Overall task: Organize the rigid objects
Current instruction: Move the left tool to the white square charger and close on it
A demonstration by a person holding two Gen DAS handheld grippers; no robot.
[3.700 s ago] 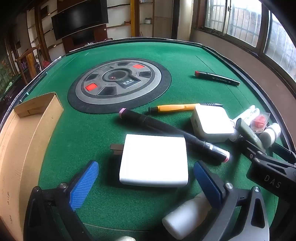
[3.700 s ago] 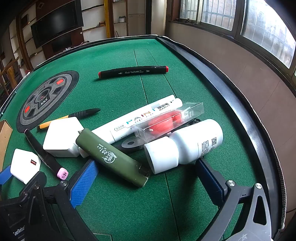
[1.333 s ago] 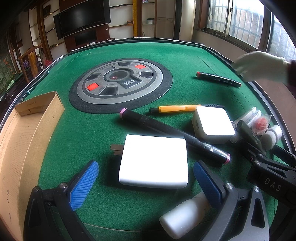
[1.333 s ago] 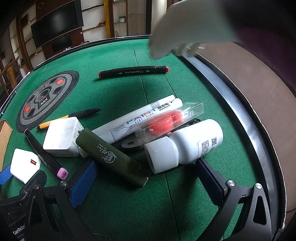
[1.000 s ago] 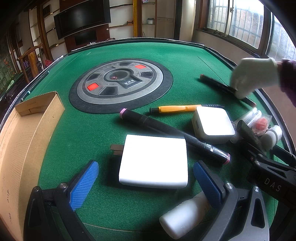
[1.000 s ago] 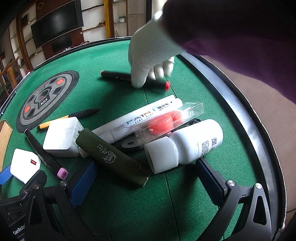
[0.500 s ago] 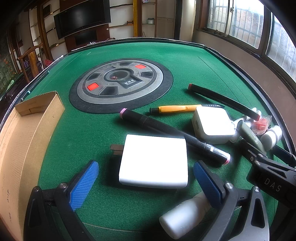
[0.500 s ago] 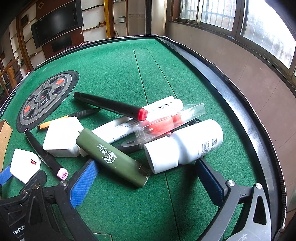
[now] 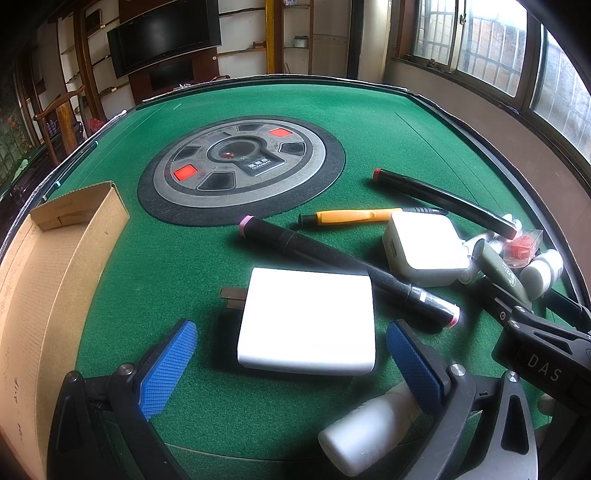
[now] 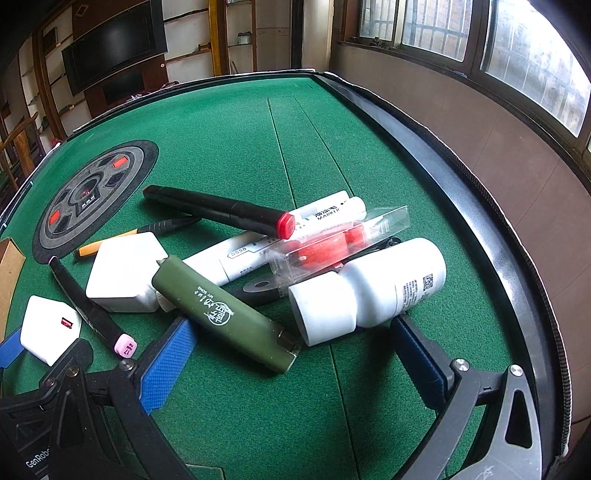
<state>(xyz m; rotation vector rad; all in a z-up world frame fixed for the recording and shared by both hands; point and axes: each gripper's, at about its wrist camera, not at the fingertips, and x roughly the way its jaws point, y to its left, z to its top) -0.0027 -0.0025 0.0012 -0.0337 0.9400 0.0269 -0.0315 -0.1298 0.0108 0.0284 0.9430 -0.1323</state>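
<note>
Room: dark wood shelving and a black TV (image 9: 164, 35) on the far wall; barred windows (image 10: 532, 48) along the right side.

Surface: green felt table (image 9: 369, 122) with a raised dark rim. Round grey console (image 9: 240, 162) with two red buttons set in its middle. Open cardboard box (image 9: 44, 266) at the left edge, nothing seen inside.

Items, largest first. White charger (image 9: 308, 319) lies flat between the fingers of the left gripper (image 9: 291, 363), prongs toward the box. White bottle (image 10: 373, 286) on its side just ahead of the right gripper (image 10: 291, 363). Green case (image 10: 225, 312) lies tilted beside it. Small white adapter (image 10: 125, 271) touches the green case's far end. White paint markers (image 10: 295, 229) run under a clear box (image 10: 340, 240) with red contents. Pink-capped marker (image 9: 347, 271) lies just beyond the charger. Orange pen (image 9: 354, 216) beyond the adapter. A second white bottle (image 9: 369, 432) lies under the left gripper's right finger.

Grippers: both spread wide, holding nothing.

Change vs 3.7 s ago: red-capped marker (image 10: 218, 210) was alone farther up the felt; a gloved hand came in and shifted it. It now rests with its cap on the paint markers. Everything else unmoved.
</note>
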